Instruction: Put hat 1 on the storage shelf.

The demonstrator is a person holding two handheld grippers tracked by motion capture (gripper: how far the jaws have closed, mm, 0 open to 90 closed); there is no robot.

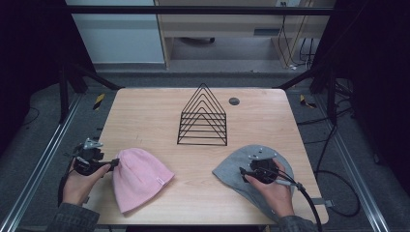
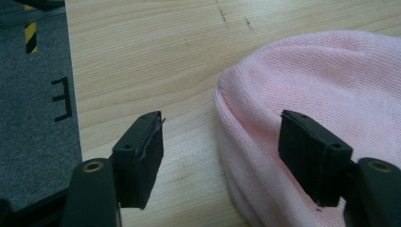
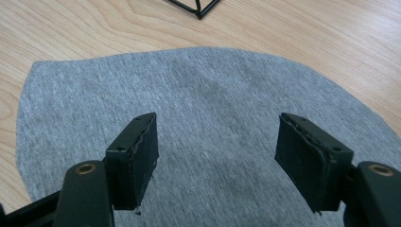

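The left tongs (image 1: 114, 163) are spread wide and pinch nothing; they sit low over the pale wooden counter (image 1: 145, 111) at its left edge, jaws pointing right toward the pink knitted beanie (image 1: 139, 176). In the left gripper view the beanie's rounded edge (image 2: 227, 123) lies between the jaws — one jaw stands over bare wood, the other over the knit, so the fabric is just ahead and to that side of the gap. The beanie's long axis runs from its crown near the left tongs' tips away toward its folded brim, farther right and nearer the person.

The right tongs (image 1: 243, 172) are spread too, holding nothing, hovering over the flat grey jersey beanie (image 1: 229, 171), which stretches ahead and to both sides of them in the right gripper view (image 3: 213, 94). Whether the jaws touch the cloth I cannot tell.

Beyond both tongs, between them, stands a black wire triangular rack (image 1: 203, 118) — probably where the hats go, each hand being nearest its own hat
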